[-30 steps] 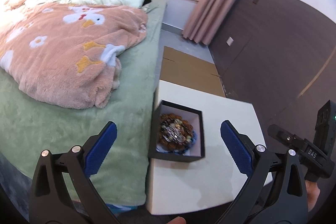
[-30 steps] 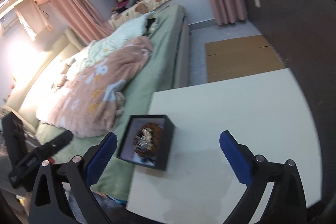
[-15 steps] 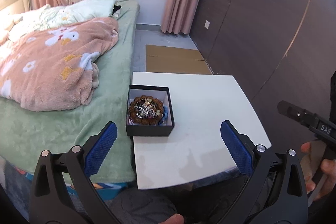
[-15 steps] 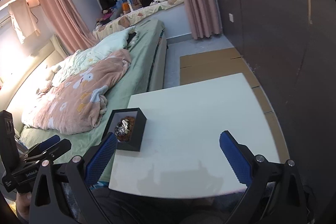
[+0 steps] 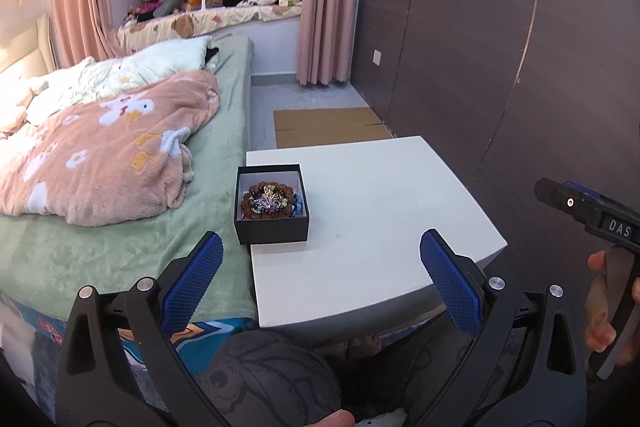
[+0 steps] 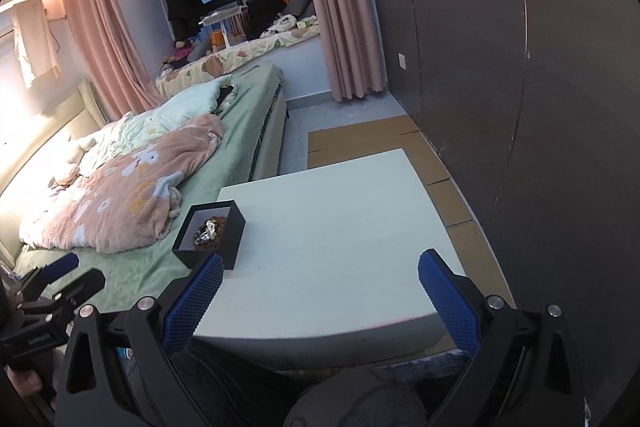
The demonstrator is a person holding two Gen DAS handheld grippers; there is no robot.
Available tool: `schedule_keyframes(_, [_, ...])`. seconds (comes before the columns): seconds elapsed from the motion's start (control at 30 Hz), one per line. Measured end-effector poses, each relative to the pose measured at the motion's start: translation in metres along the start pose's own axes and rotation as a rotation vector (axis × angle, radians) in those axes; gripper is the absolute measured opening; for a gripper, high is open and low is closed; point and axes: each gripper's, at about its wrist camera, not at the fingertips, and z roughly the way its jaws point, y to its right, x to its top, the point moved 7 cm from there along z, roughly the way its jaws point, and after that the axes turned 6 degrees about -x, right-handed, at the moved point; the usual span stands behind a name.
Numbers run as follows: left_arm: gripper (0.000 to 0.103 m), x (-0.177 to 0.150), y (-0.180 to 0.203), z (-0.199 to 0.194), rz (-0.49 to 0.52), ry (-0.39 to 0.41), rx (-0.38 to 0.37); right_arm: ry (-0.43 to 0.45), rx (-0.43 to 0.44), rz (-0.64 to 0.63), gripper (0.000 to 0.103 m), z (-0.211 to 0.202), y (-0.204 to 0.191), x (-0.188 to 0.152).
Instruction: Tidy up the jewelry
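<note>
A black open box [image 5: 272, 227] stands at the left edge of a white table [image 5: 380, 211]. It holds a tangle of jewelry [image 5: 267, 201]: brown bead bracelets, a silver piece and something blue. The box also shows in the right wrist view [image 6: 230, 241] with the jewelry [image 6: 208, 229] inside. My left gripper [image 5: 320, 259] is open and empty, held back over the table's near edge. My right gripper [image 6: 320, 279] is open and empty, also back at the near edge, right of the box.
A bed [image 5: 120, 227] with a green sheet and a pink blanket [image 5: 100, 155] adjoins the table's left side. A dark wall [image 5: 500, 67] stands to the right. Flat cardboard [image 5: 328, 125] lies on the floor behind the table. My knees [image 5: 264, 379] are below the near edge.
Both grippers have pulled back and up from the table, so the box looks smaller and farther. Both stay open and empty. The box has not moved.
</note>
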Motion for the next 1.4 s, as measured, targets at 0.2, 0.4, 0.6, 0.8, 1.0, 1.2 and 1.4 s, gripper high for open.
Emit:
schedule_keyframes(0.2, [0.098, -0.005, 0.01, -0.028, 0.022, 0.046, 0.0, 0.043, 0.006, -0.039, 0.096, -0.033, -0.008, -0.01])
schedule_keyframes(0.4, [0.098, -0.006, 0.012, -0.053, 0.019, 0.093, -0.006, 0.058, -0.003, -0.072, 0.096, -0.048, -0.015, -0.02])
schedule_keyframes(0.6, [0.098, -0.008, 0.011, -0.065, 0.013, 0.106, -0.005, 0.046, 0.012, -0.073, 0.096, -0.049, -0.023, -0.026])
schedule_keyframes(0.8, [0.098, -0.009, 0.005, -0.067, 0.013, 0.117, 0.016, 0.056, 0.029, -0.071, 0.096, -0.055, -0.026, -0.032])
schedule_keyframes(1.0, [0.098, -0.012, 0.0, -0.067, -0.011, 0.123, 0.019, 0.051, 0.015, -0.065, 0.096, -0.049, -0.026, -0.032])
schedule_keyframes(1.2, [0.098, -0.012, -0.001, -0.069, -0.016, 0.123, 0.025, 0.054, 0.016, -0.058, 0.096, -0.052, -0.023, -0.033])
schedule_keyframes(1.4, [0.098, -0.016, 0.002, -0.069, -0.012, 0.113, 0.022, 0.062, 0.017, -0.046, 0.096, -0.057, -0.019, -0.032])
